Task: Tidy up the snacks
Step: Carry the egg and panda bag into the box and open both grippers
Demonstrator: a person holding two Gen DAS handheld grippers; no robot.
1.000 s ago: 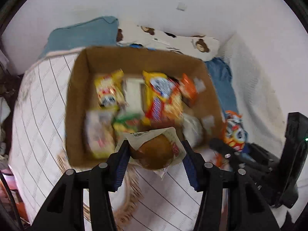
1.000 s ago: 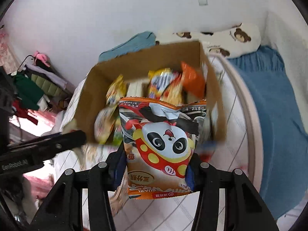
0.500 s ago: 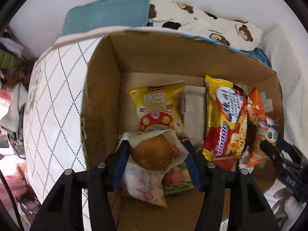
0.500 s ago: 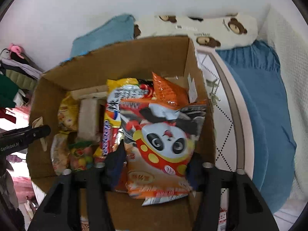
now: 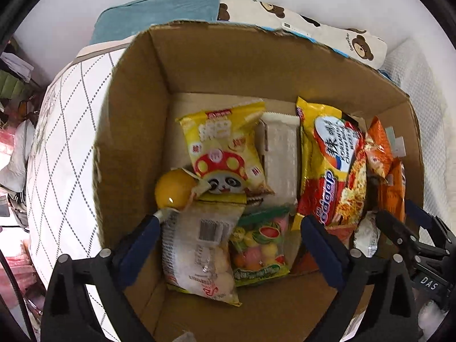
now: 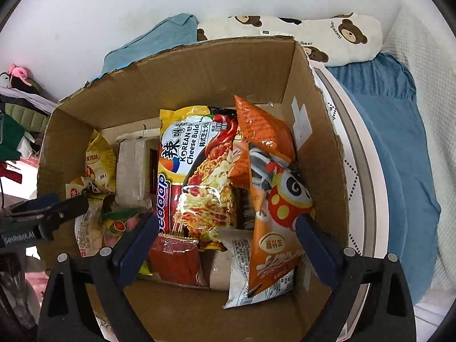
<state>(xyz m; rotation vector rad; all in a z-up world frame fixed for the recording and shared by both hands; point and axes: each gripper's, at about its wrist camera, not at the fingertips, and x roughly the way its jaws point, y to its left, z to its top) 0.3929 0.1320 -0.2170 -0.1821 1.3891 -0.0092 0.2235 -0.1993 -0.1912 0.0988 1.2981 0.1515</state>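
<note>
At the bottom of the left wrist view, the left claw point(image 5: 228, 245) hangs over the cardboard box point(image 5: 136, 131) with its blue pads spread wide and still opening, pressing on nothing; between and just beyond the pads lie a clear bread packet point(image 5: 199, 250) and a bag of fruit-coloured candies point(image 5: 259, 248). Just past the left pad, a round bun in its wrapper point(image 5: 173, 189) sits against the box's left wall, its wrapper overlapping the lower edge of a yellow mushroom-print snack bag point(image 5: 222, 148). Further in lie a pale wrapped block point(image 5: 280, 154), a Korean cheese noodle packet point(image 5: 333, 165) and, at the right wall, orange bags point(image 5: 379, 148). In the right wrist view, the right claw point(image 6: 226, 242) is likewise wide and opening, gripping nothing. Between its pads, an orange panda snack bag point(image 6: 273, 222) leans free of both pads toward the box's right wall, lying over a white packet point(image 6: 239, 262); a red sachet point(image 6: 175, 259) lies lower left of it. Beyond stand the noodle packet and a pointed orange bag point(image 6: 262, 126). The left claw's tip enters from the left edge. The box sits on a white diamond-quilted bed point(image 5: 57, 154); behind it, at the top of the frame, lie a teal pillow point(image 6: 159, 42) and a bear-print pillow point(image 6: 327, 37).
</note>
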